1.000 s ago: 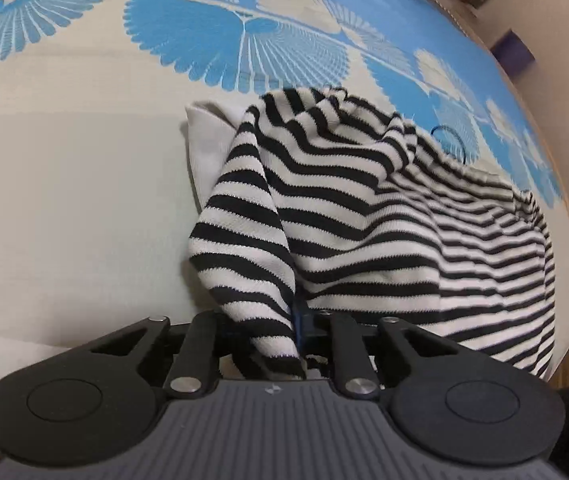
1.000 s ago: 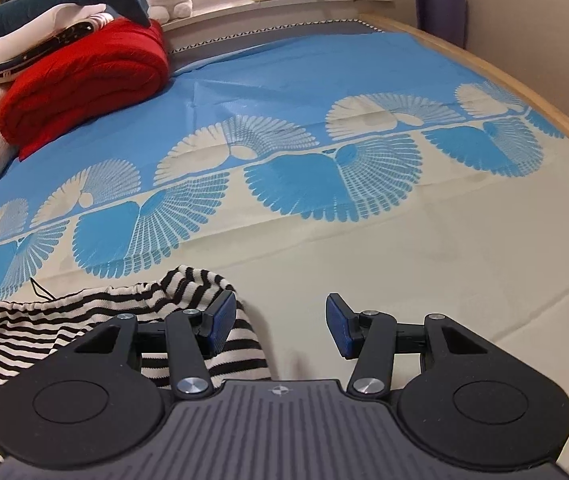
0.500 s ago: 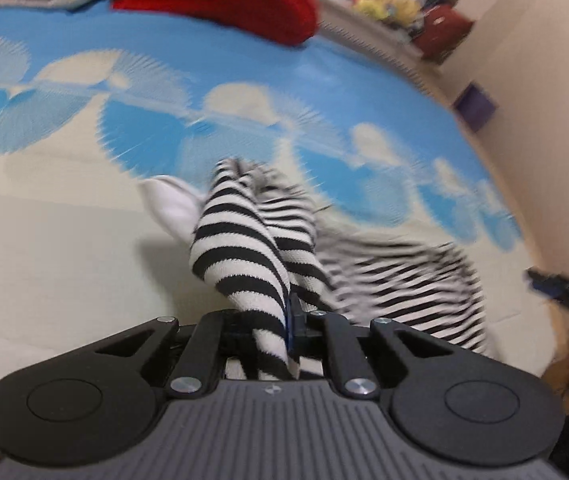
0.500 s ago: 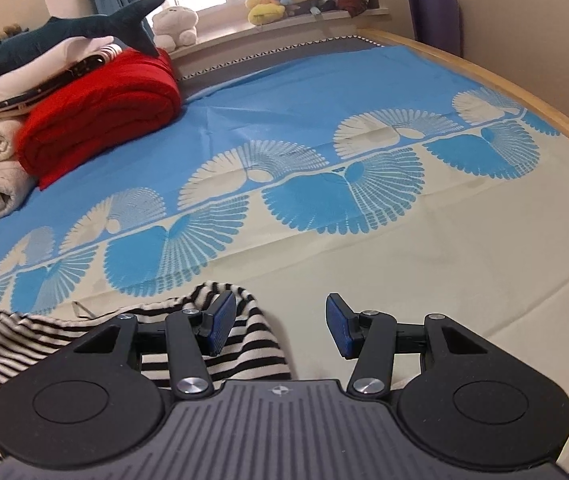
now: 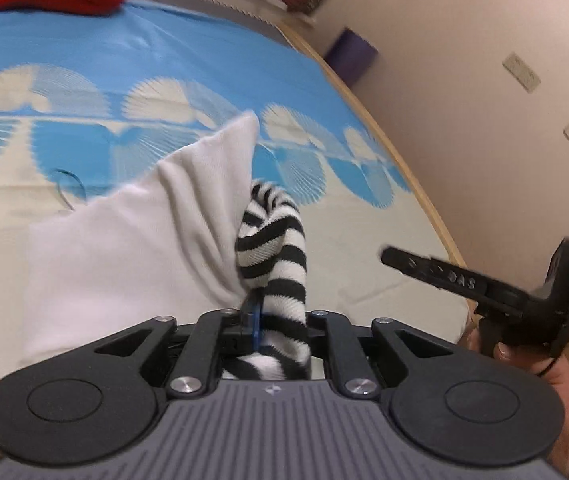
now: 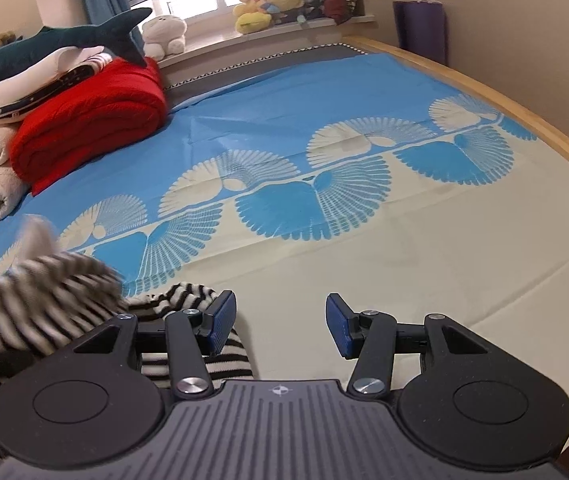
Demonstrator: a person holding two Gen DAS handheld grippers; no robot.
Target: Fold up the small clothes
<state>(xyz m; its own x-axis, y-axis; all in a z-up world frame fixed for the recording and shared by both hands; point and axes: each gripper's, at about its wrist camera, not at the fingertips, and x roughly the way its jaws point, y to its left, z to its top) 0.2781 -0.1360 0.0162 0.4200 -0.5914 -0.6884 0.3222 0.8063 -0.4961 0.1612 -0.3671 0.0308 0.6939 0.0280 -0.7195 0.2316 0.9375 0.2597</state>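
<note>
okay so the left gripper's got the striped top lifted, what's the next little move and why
Probably lower the left hand-held gripper to lay its fold on the bed. Its jaws are opening with the striped top still between them, white lining turned outward. The right hand-held gripper stands open and holds nothing.

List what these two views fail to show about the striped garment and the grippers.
- Striped garment: left wrist view, the white fabric and the left gripper body hide its shape; its fingers are opening around the stripes.
- Right wrist view: the lifted part is motion-blurred, the rest cut by the left edge.
- Right gripper: open, empty.
</note>
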